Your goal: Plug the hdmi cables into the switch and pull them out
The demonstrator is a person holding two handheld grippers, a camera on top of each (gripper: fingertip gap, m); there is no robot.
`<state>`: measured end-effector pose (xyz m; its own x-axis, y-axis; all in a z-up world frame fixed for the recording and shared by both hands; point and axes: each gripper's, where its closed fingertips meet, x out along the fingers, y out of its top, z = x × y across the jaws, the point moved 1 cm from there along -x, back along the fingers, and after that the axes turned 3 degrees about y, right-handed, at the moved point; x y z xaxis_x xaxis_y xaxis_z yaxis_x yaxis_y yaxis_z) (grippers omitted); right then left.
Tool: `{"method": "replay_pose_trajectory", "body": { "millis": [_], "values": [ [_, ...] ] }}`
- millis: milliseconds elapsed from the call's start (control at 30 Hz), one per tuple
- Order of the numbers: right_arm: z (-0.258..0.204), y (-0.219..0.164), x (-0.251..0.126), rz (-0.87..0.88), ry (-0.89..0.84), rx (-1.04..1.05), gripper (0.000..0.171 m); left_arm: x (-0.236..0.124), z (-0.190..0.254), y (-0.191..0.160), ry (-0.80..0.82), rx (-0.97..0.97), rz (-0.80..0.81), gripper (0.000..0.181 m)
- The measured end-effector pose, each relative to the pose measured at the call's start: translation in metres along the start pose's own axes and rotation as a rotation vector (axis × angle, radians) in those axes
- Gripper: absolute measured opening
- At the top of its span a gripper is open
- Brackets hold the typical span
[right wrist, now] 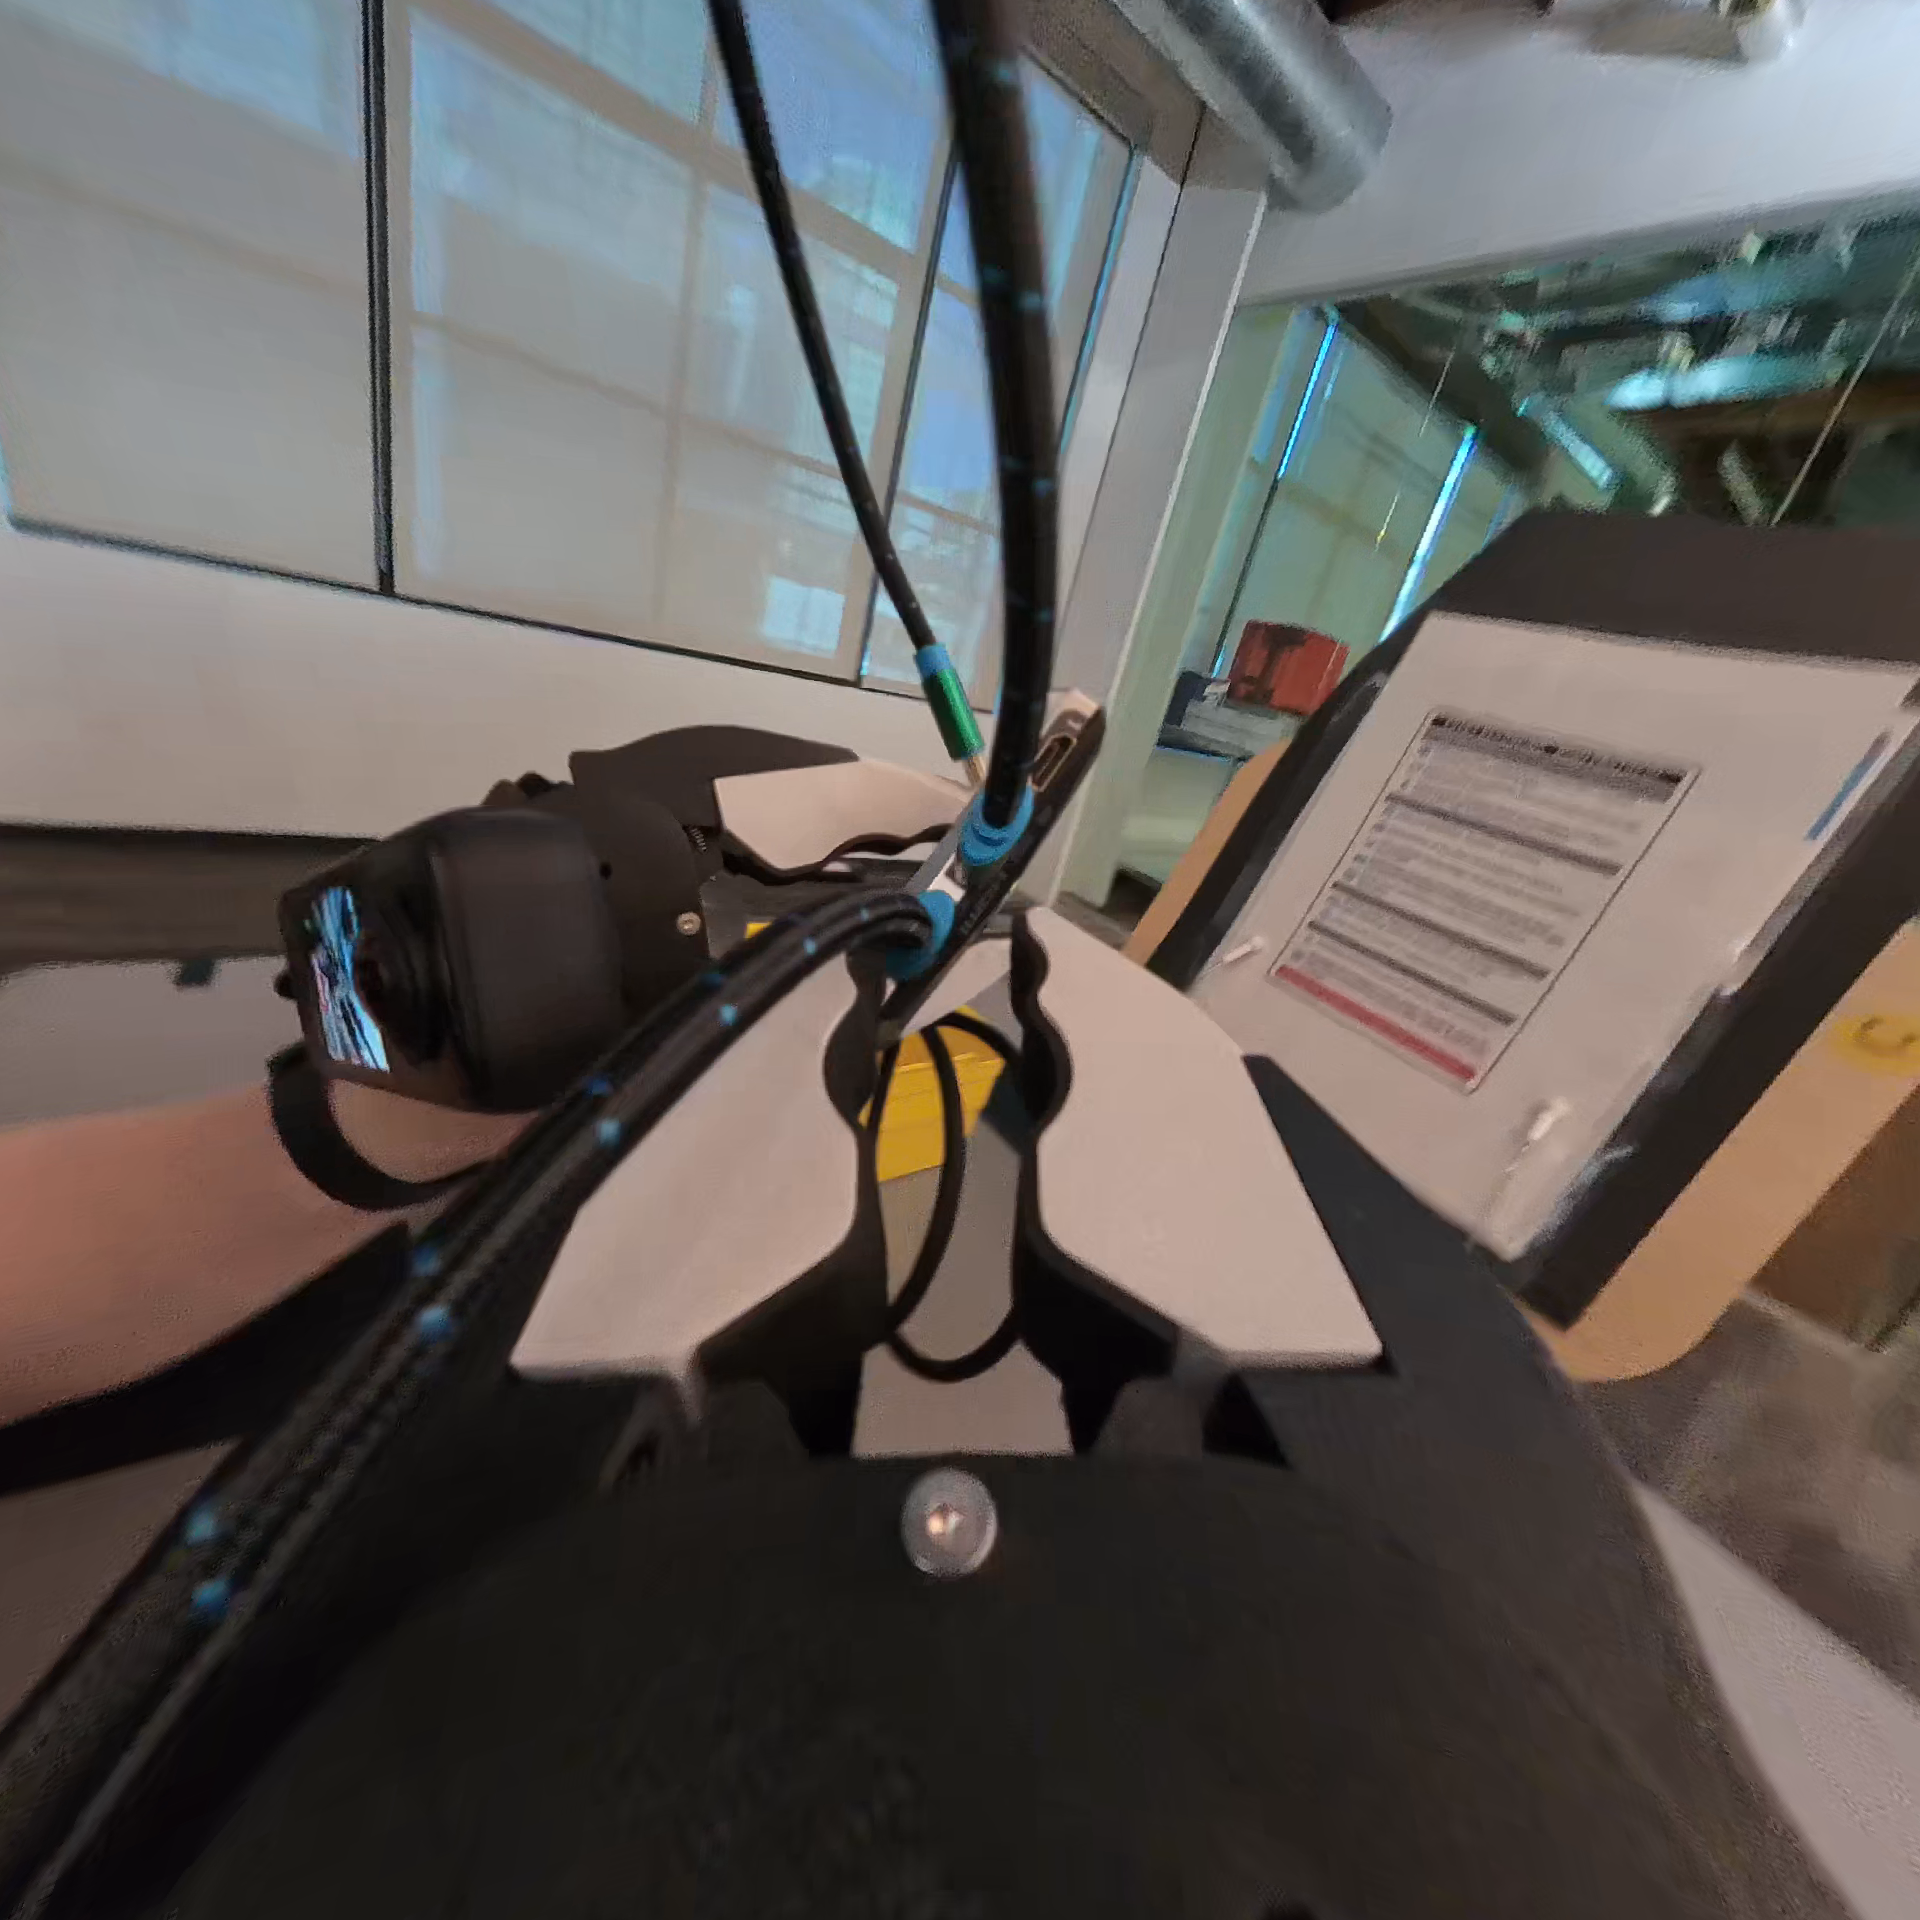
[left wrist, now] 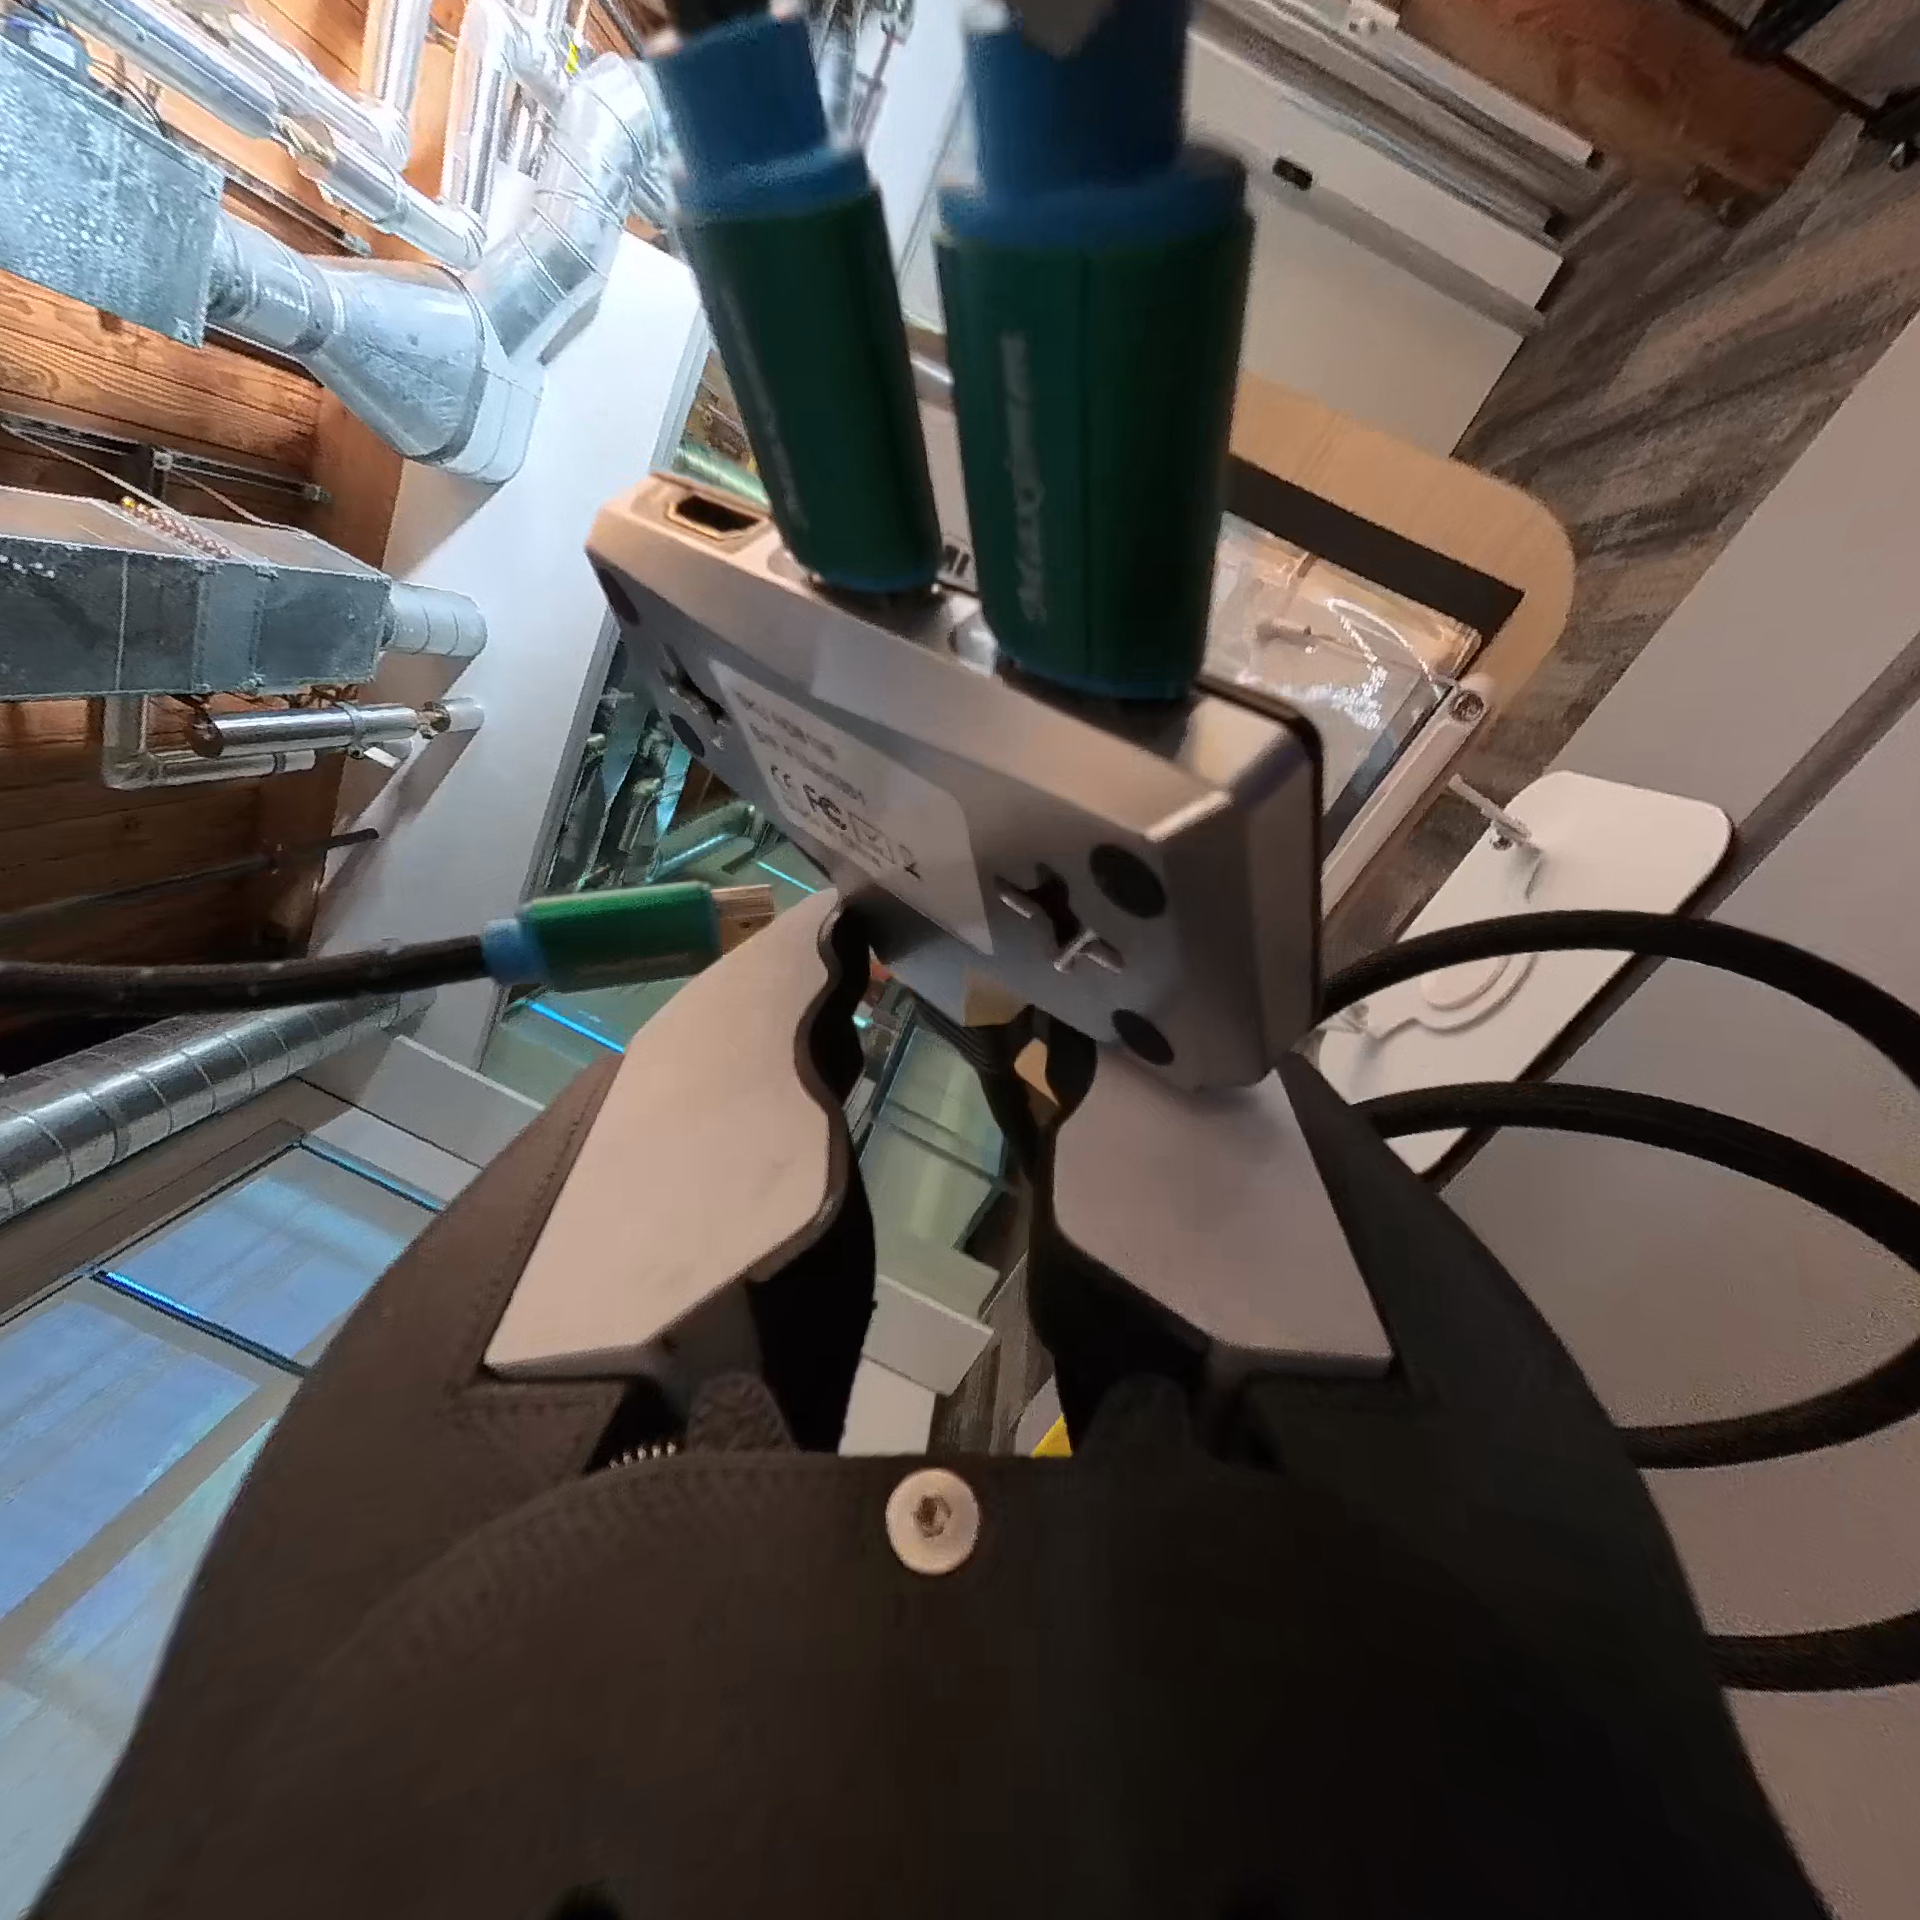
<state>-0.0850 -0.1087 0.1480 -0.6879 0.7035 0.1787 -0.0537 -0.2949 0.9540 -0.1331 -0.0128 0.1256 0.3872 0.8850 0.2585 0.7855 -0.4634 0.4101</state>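
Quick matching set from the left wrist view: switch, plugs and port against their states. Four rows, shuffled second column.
Things:
1. switch
2. pair of green plugs
3. third green plug
4. gold port

States:
A. empty
B. seated in the switch's edge
C. loose, hanging beside the switch
D. clamped in the left gripper

Pairs: 1-D, 2-B, 3-C, 4-A

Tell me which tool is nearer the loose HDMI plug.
Left. The loose HDMI plug hangs beside the left tool, which grips the switch. The right tool sits farther back among the plugged cables.
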Motion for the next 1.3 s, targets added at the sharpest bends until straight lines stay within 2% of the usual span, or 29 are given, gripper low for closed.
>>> {"method": "replay_pose_trajectory", "body": {
  "millis": [33, 133, 233, 333, 400, 467, 567, 633, 733, 833, 867, 933, 1033, 1133, 1200, 1300],
  "values": [
    [0.001, -0.004, 0.002, -0.004, 0.015, 0.065, 0.021, 0.001, 0.001, -0.002, -0.003, 0.013, -0.012, 0.032],
    [0.003, -0.02, 0.011, -0.042, 0.06, 0.274, 0.041, 0.002, 0.003, -0.005, -0.013, 0.042, -0.027, 0.032],
    [-0.001, -0.032, 0.02, -0.031, 0.11, 0.425, 0.043, 0.003, 0.008, -0.006, -0.025, 0.079, -0.045, 0.032],
    [-0.001, -0.051, 0.029, -0.086, 0.081, 0.448, 0.048, 0.002, 0.014, -0.002, -0.03, 0.105, -0.043, 0.031],
    [-0.001, -0.059, 0.033, -0.105, 0.061, 0.438, 0.044, -0.002, 0.018, 0.005, -0.032, 0.143, -0.028, 0.032],
    [-0.005, -0.06, 0.033, -0.101, 0.082, 0.442, 0.028, -0.005, 0.022, 0.012, -0.019, 0.178, -0.011, 0.032],
    [0.0, -0.063, 0.03, -0.111, 0.085, 0.412, 0.025, -0.004, 0.022, 0.014, 0.01, 0.218, -0.001, 0.033],
    [0.004, -0.065, 0.027, -0.12, 0.117, 0.44, 0.023, -0.005, 0.024, 0.013, -0.036, 0.206, 0.002, 0.034],
    [0.011, -0.066, 0.02, -0.138, 0.156, 0.453, 0.021, -0.01, 0.03, 0.007, -0.191, 0.151, -0.006, 0.031],
    [0.019, -0.063, 0.012, -0.149, 0.193, 0.488, 0.02, -0.021, 0.037, -0.009, -0.447, 0.035, -0.014, 0.032],
    [0.02, -0.062, 0.009, -0.15, 0.211, 0.502, 0.02, -0.026, 0.037, -0.013, -0.529, -0.023, 0.003, 0.038],
    [0.021, -0.059, 0.004, -0.162, 0.252, 0.527, 0.02, -0.036, 0.029, -0.01, -0.664, -0.217, 0.079, 0.041],
    [0.017, -0.055, -0.001, -0.166, 0.316, 0.569, 0.021, -0.058, 0.009, 0.014, -0.945, -0.652, 0.282, 0.046],
    [0.009, -0.052, -0.002, -0.157, 0.384, 0.606, 0.02, -0.062, -0.004, 0.025, -1.144, -0.98, 0.358, 0.052],
    [0.002, -0.052, -0.002, -0.169, 0.434, 0.612, 0.02, -0.055, 0.008, 0.027, -1.172, -1.027, 0.348, 0.056],
    [-0.009, -0.056, 0.0, -0.212, 0.481, 0.599, 0.02, -0.067, 0.035, 0.044, -1.354, -1.024, 0.362, 0.061]
  ]
}}
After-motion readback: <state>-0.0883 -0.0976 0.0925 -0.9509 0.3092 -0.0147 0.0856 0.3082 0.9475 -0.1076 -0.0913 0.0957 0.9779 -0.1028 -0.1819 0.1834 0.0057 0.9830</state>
